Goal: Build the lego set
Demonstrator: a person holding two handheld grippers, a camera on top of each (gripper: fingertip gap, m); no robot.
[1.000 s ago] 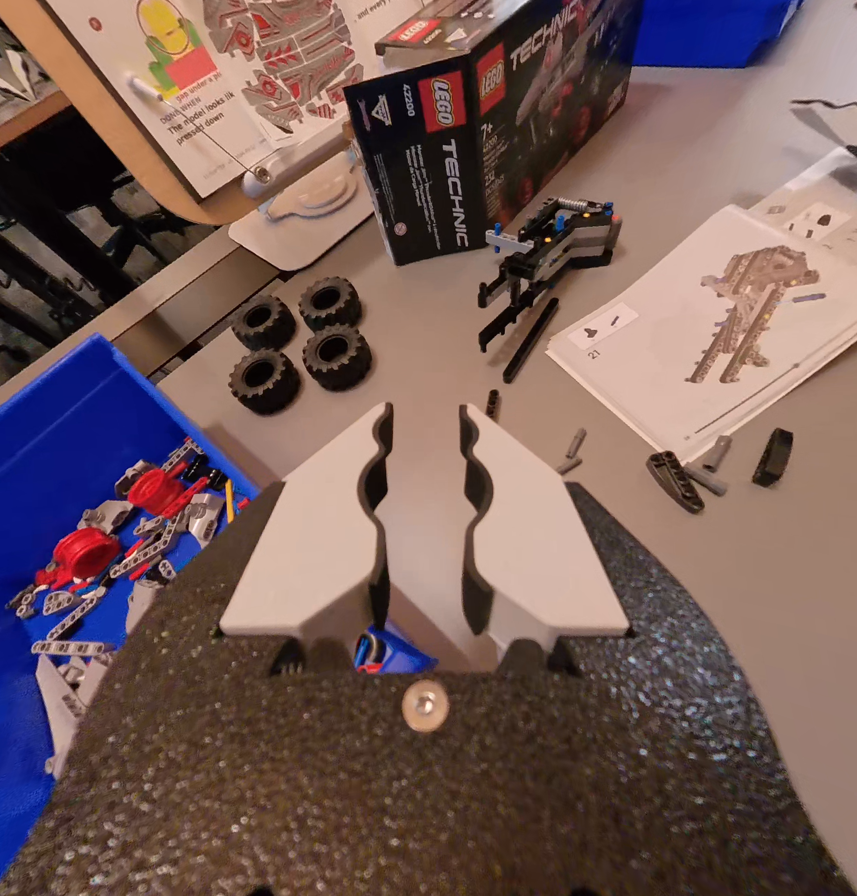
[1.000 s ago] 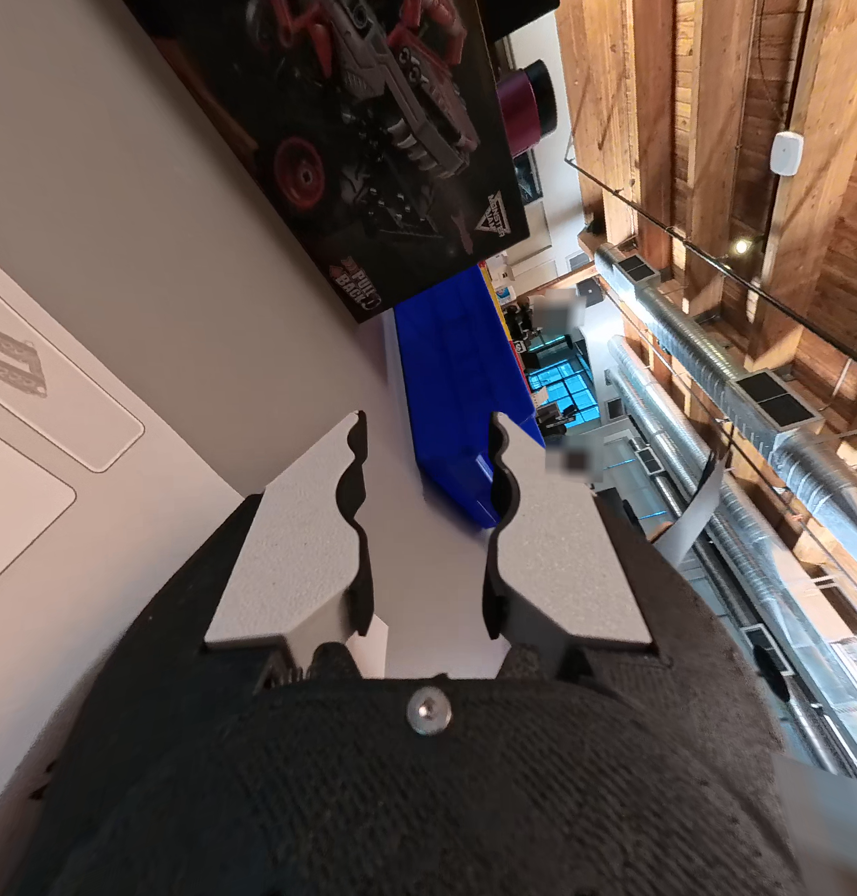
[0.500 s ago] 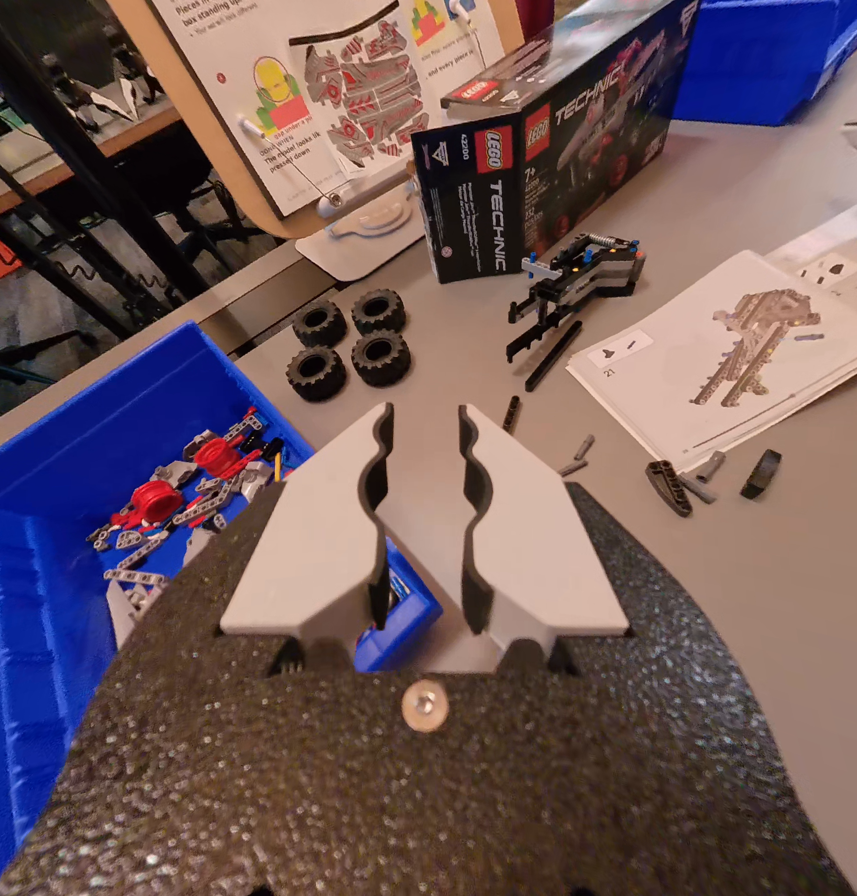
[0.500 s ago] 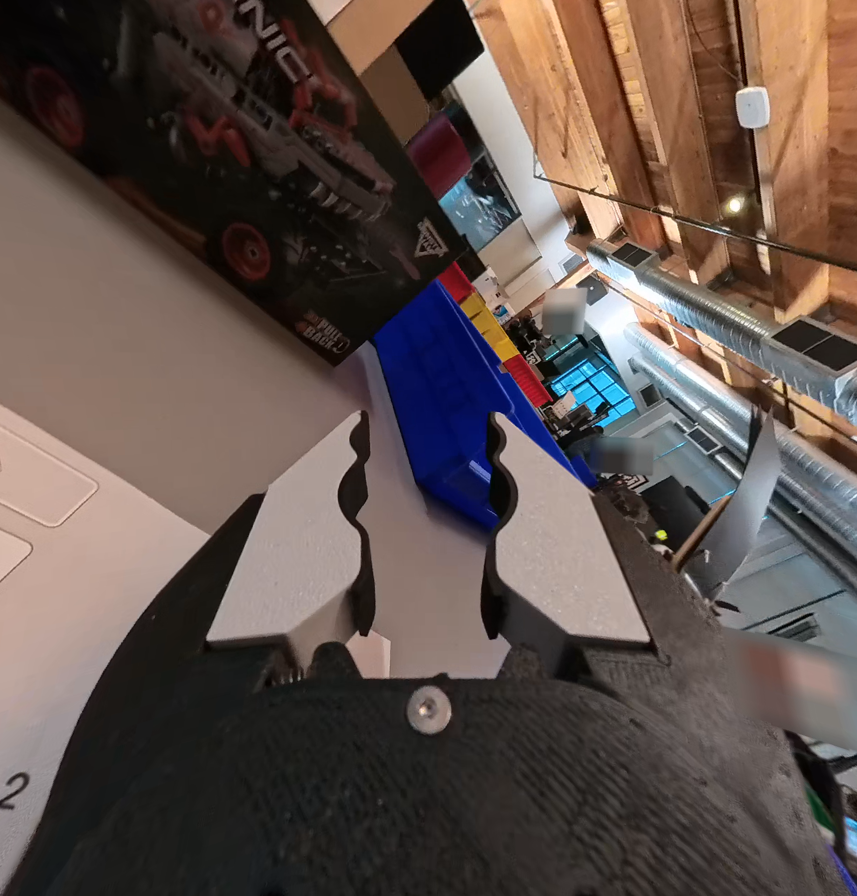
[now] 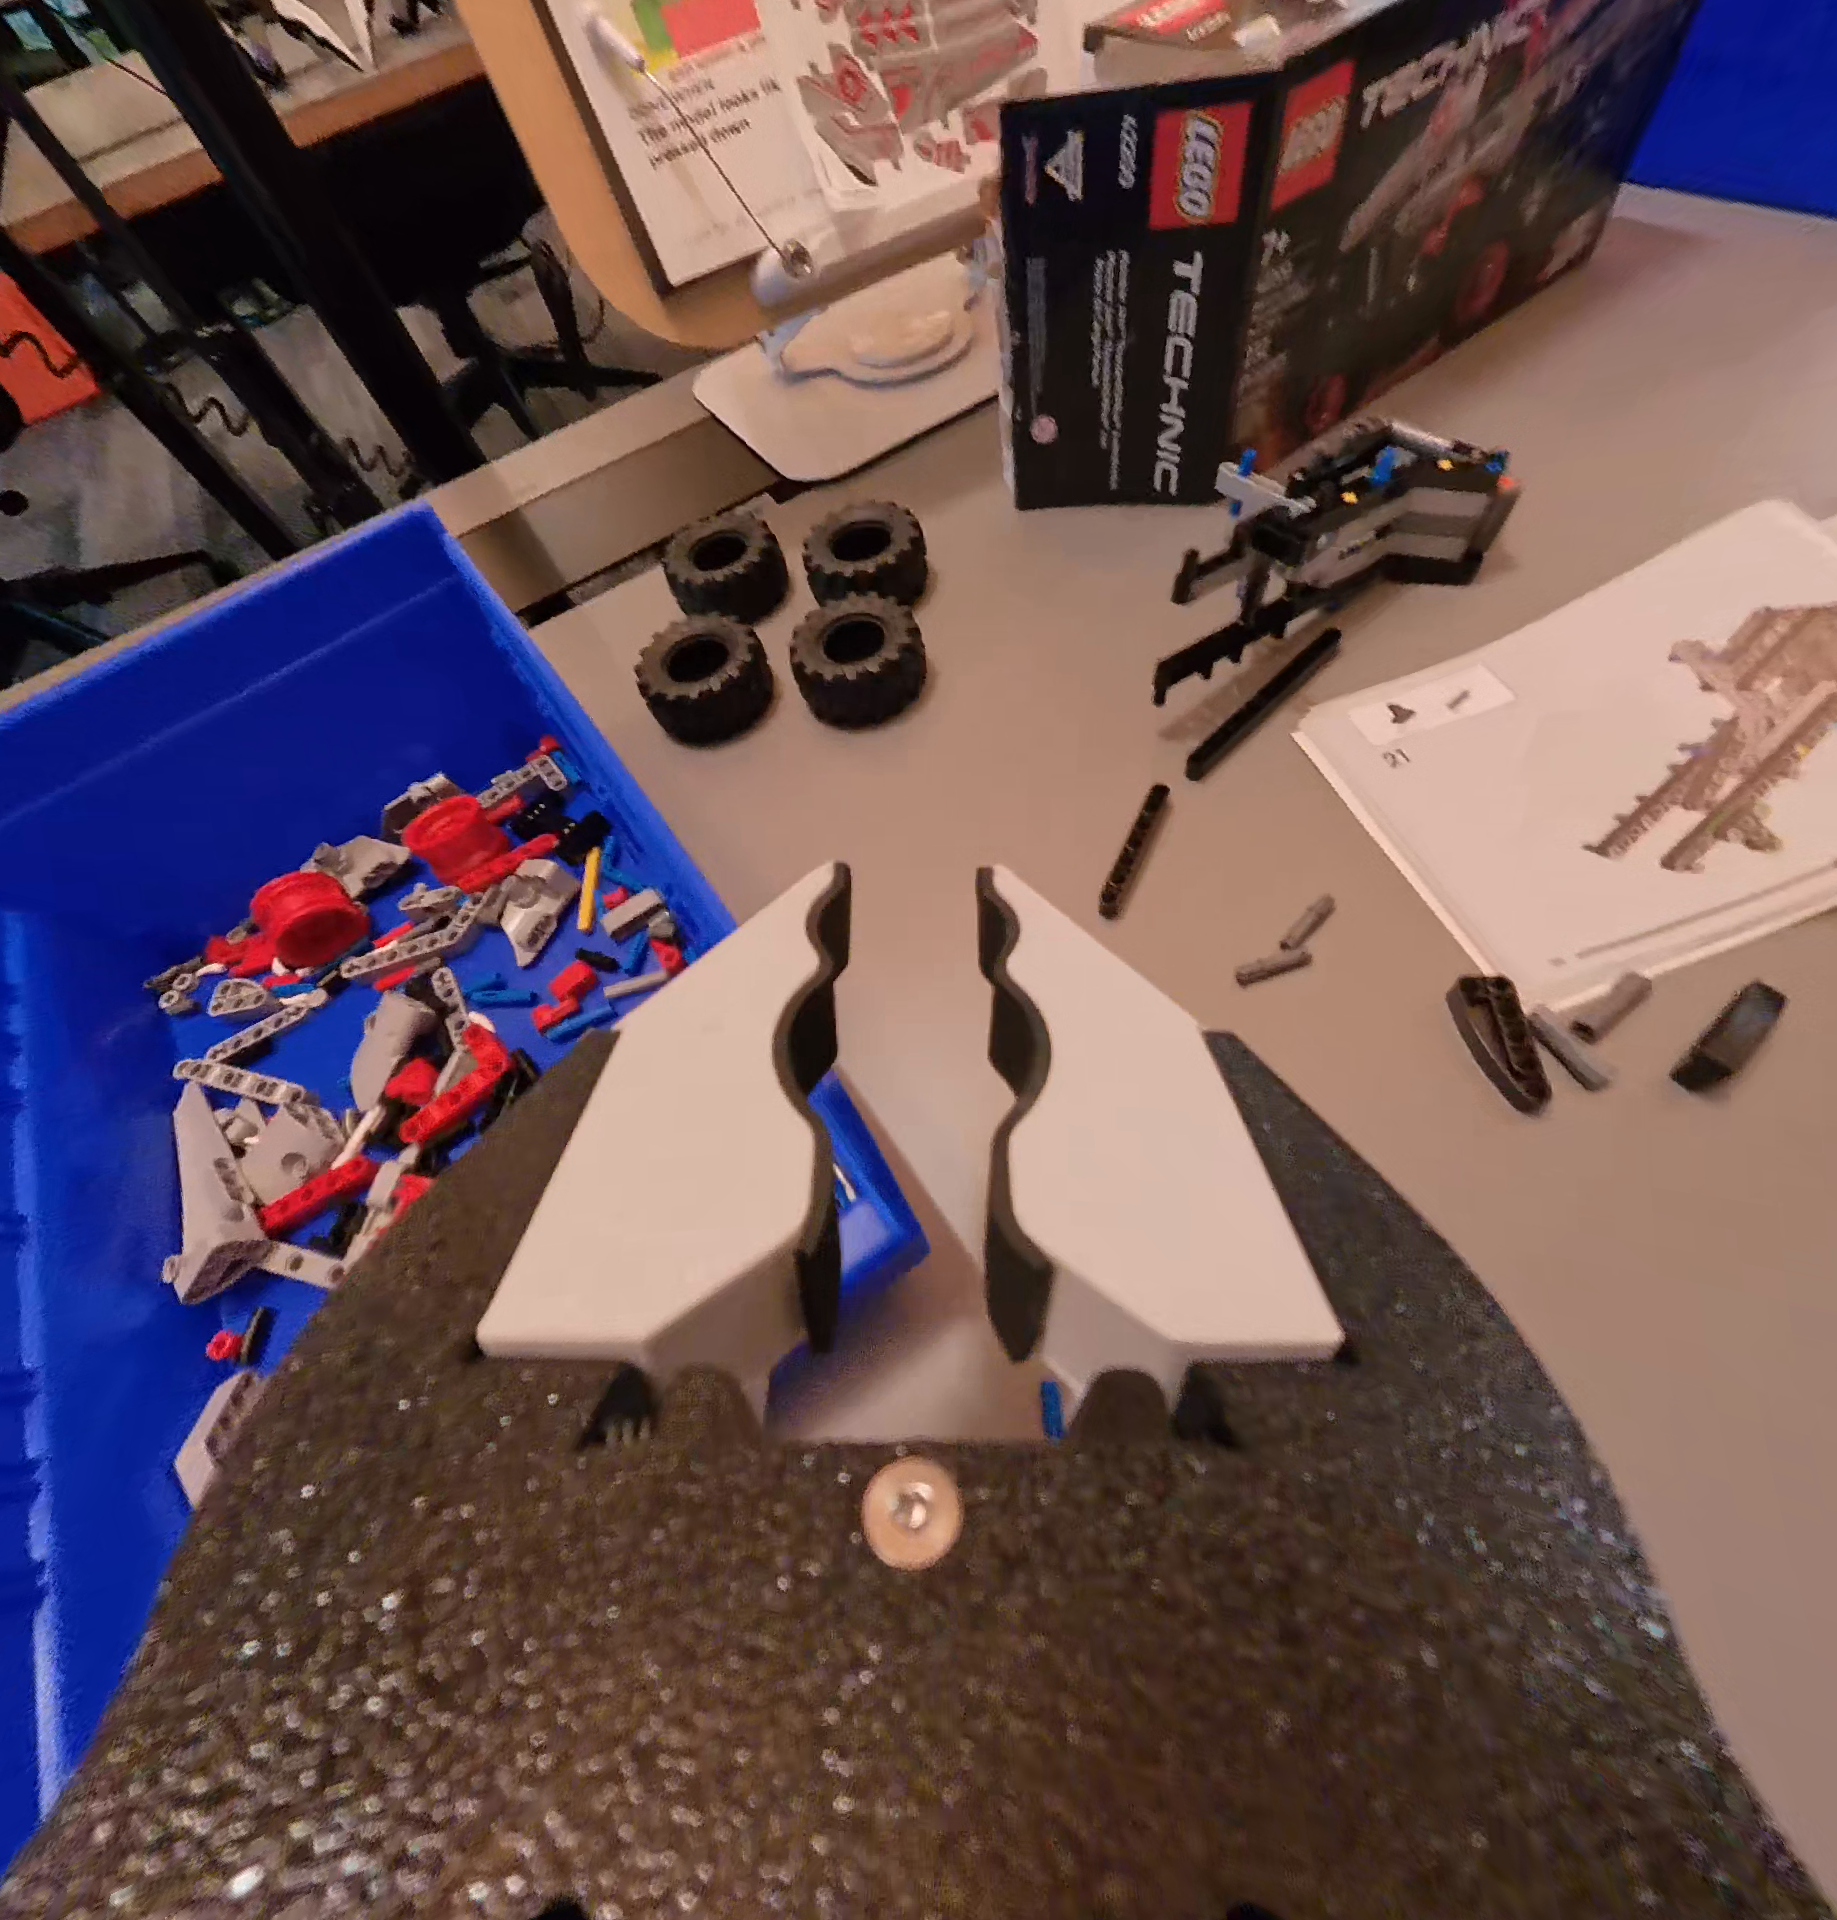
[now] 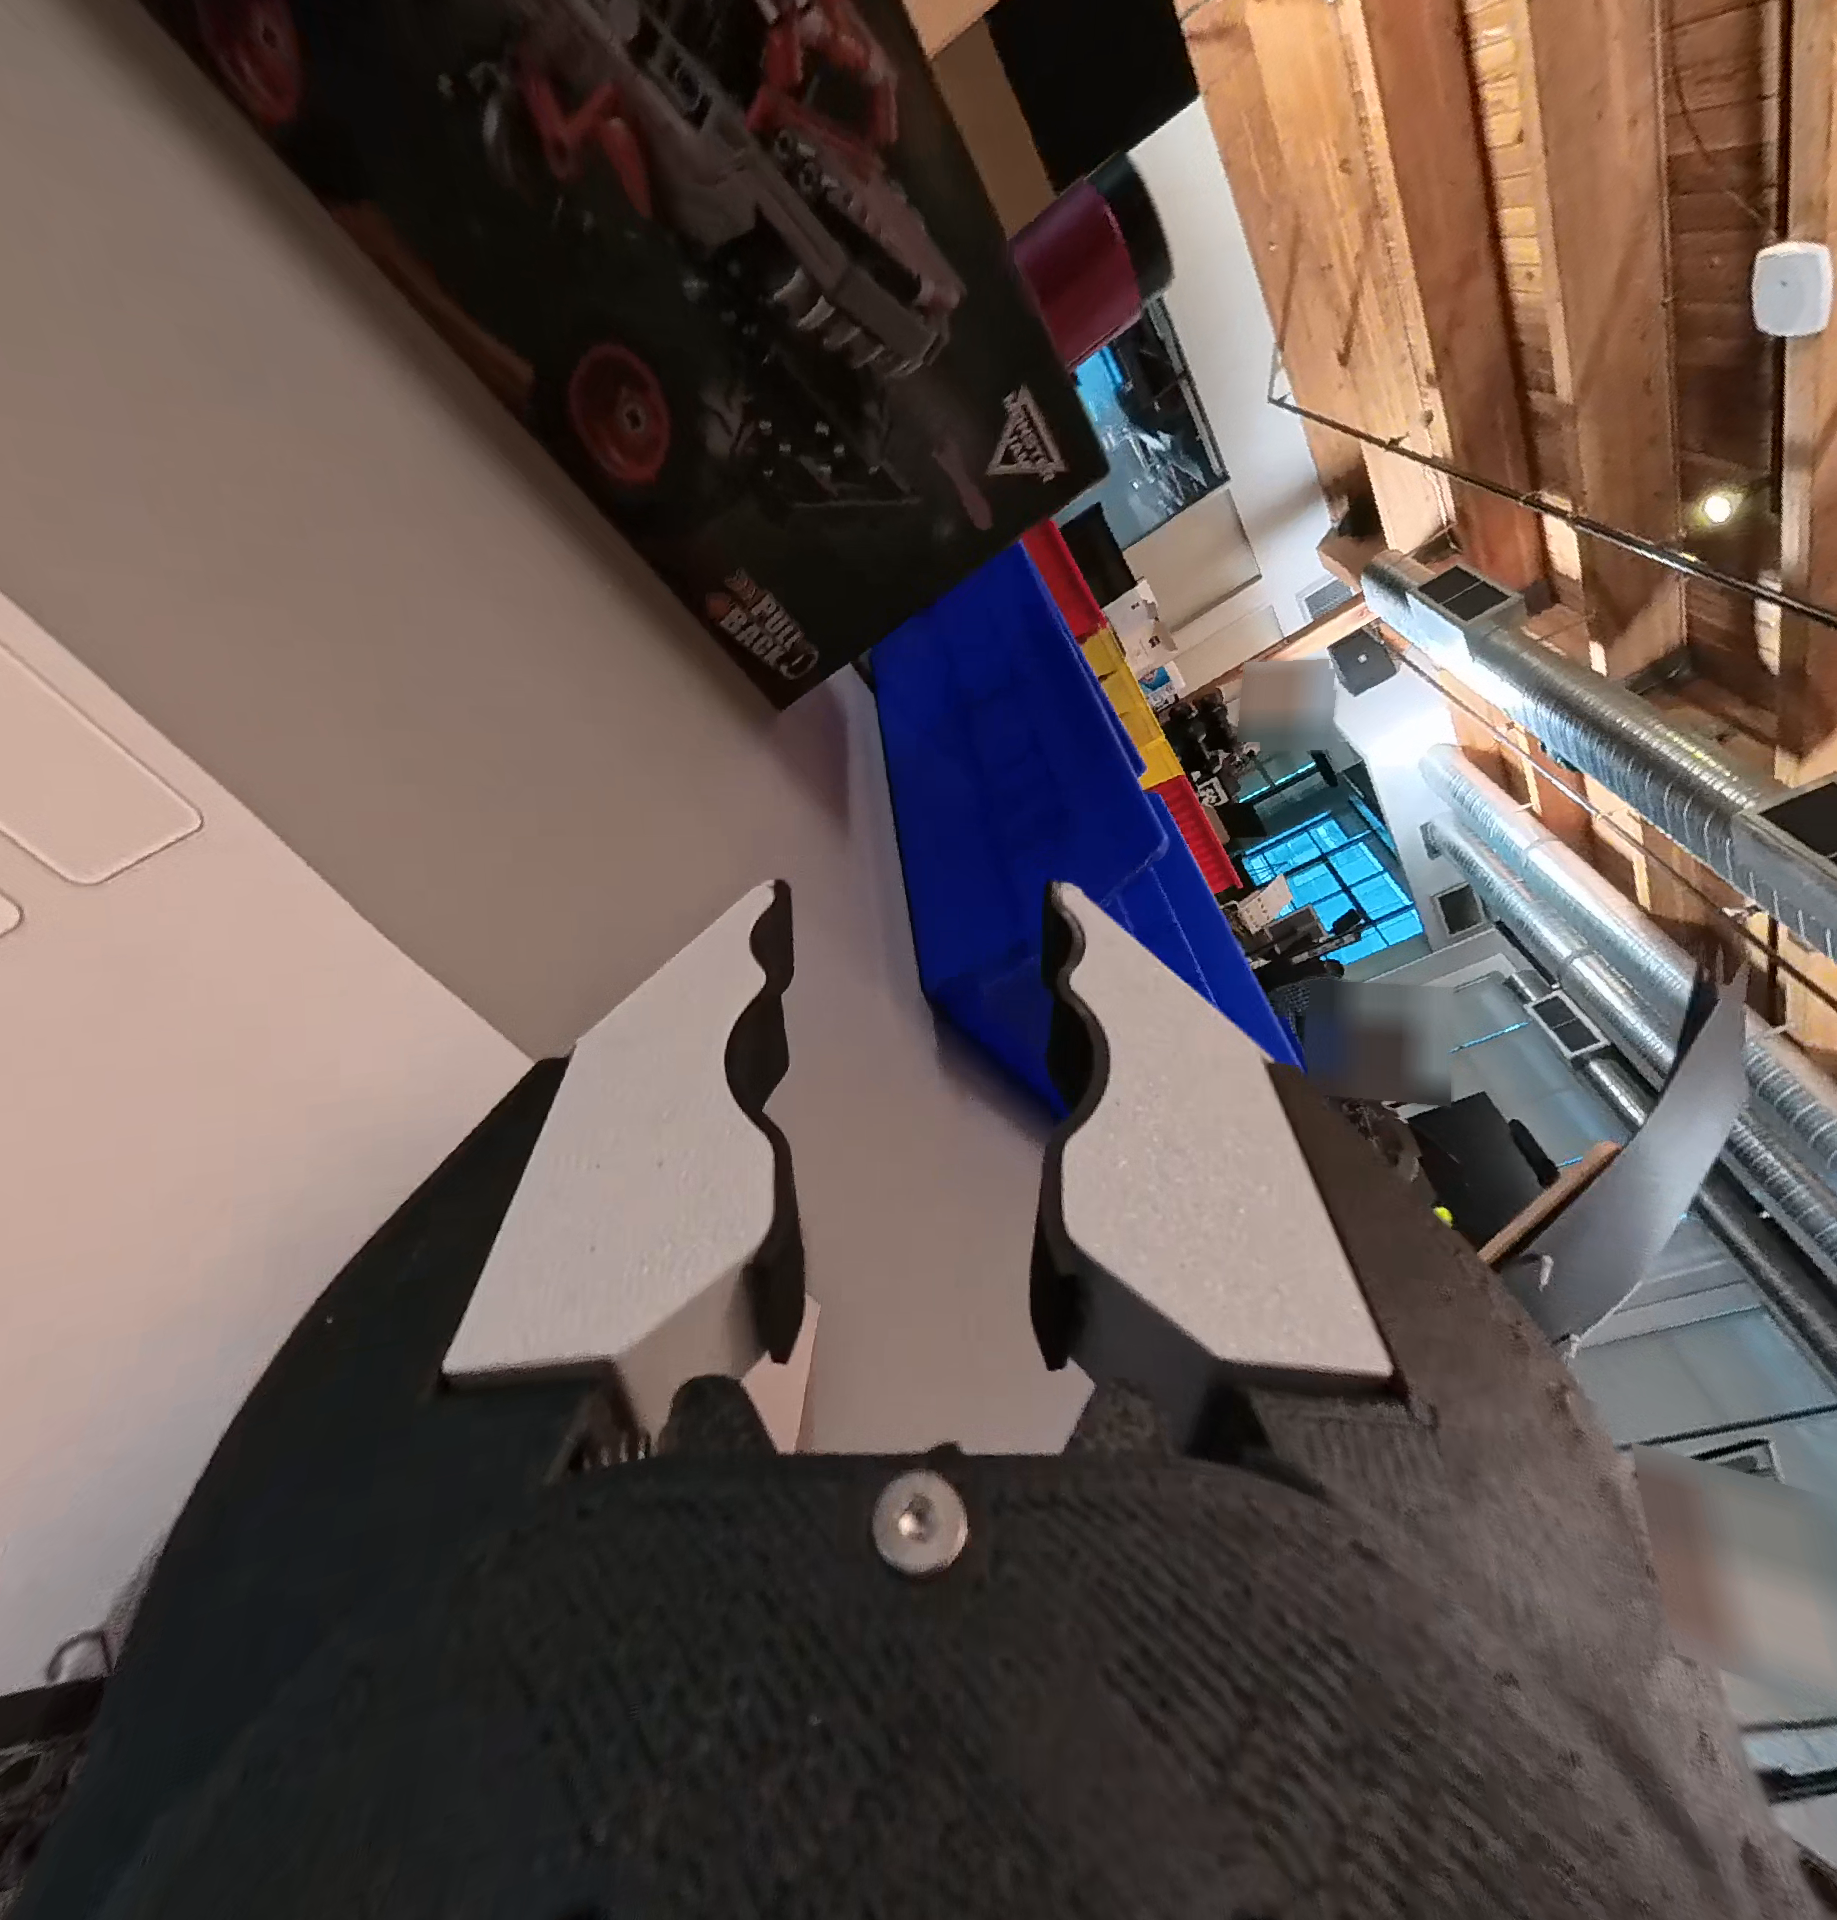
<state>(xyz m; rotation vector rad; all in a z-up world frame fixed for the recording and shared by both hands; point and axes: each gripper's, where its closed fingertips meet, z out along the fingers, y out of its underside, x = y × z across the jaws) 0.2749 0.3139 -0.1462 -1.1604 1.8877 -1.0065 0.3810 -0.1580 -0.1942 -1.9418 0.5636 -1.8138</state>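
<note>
L hand-held gripper part-open, empty, above blue bin; R same.

Grey fingers, black prob. foam-covered body

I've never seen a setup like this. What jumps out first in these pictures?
Probably the blue bin on the left, strewn with red, grey and black pieces, and the four black tyres grouped beside it on the grey table. Behind them stands the dark box, with a half-built model in front and an open booklet to the right.
</note>
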